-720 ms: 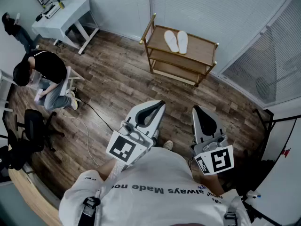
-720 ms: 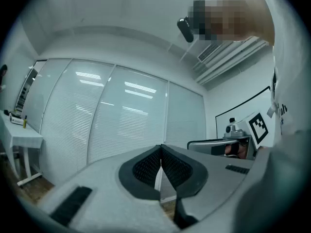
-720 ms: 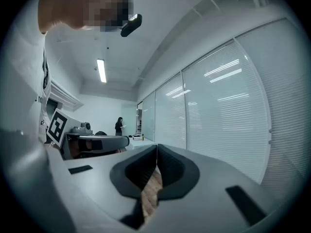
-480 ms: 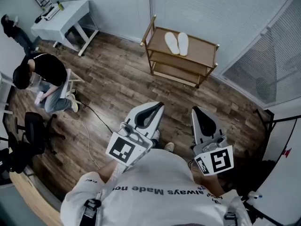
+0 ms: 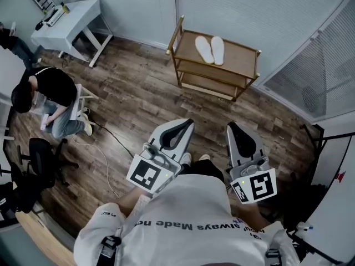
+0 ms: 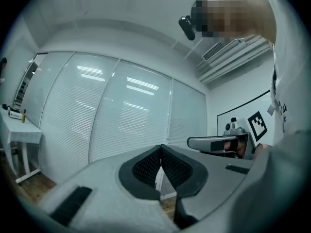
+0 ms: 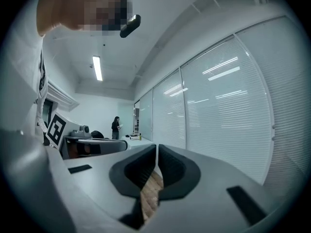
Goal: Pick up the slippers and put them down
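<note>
A pair of white slippers (image 5: 209,49) lies side by side on the top shelf of a wooden rack (image 5: 244,57) against the far wall. Both grippers are held level in front of the person's chest, well short of the rack. My left gripper (image 5: 188,123) (image 6: 160,149) is shut with its pads touching and nothing between them. My right gripper (image 5: 232,127) (image 7: 157,149) is shut too and holds nothing. The slippers do not appear in either gripper view; those views look at blinds and ceiling.
A seated person (image 5: 47,96) in black is on the floor at left, beside a black office chair (image 5: 39,157). A white desk (image 5: 69,18) stands at the back left. A cable (image 5: 105,148) runs across the wooden floor. A white board edge (image 5: 338,165) is at the right.
The head view has shifted slightly; the rack and slippers sit marginally lower in frame. The seated person has drifted left. Both grippers stay shut in the same place.
</note>
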`<control>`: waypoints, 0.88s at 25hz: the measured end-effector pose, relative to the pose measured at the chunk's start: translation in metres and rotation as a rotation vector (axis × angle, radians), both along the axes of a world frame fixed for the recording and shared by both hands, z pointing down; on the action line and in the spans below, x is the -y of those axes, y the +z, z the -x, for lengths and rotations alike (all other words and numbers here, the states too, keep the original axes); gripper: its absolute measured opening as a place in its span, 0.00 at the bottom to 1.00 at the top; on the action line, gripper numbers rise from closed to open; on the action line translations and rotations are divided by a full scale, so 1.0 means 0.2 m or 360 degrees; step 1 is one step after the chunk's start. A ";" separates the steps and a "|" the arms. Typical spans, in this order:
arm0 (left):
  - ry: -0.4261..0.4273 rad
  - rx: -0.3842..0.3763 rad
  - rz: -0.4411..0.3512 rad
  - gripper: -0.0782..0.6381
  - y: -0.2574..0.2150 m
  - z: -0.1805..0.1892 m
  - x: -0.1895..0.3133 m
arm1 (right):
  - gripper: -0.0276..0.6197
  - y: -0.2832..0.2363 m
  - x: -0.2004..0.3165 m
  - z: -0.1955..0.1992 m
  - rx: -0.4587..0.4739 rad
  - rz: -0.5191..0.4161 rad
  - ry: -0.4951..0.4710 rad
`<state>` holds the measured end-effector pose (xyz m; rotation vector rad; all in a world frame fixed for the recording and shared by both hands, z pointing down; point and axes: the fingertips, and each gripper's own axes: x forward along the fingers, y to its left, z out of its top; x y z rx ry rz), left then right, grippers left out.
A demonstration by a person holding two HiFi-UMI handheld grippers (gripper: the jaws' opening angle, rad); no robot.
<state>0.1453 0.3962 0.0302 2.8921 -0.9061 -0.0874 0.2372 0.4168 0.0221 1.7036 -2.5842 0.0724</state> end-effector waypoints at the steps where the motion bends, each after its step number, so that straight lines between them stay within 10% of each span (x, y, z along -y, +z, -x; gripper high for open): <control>1: 0.0000 0.0003 0.0004 0.13 0.01 0.00 0.02 | 0.07 0.01 0.02 0.00 -0.0002 0.0003 0.0001; 22: -0.0065 -0.0058 0.0039 0.13 0.03 -0.39 0.76 | 0.07 0.06 0.75 -0.37 0.0125 0.0040 -0.0075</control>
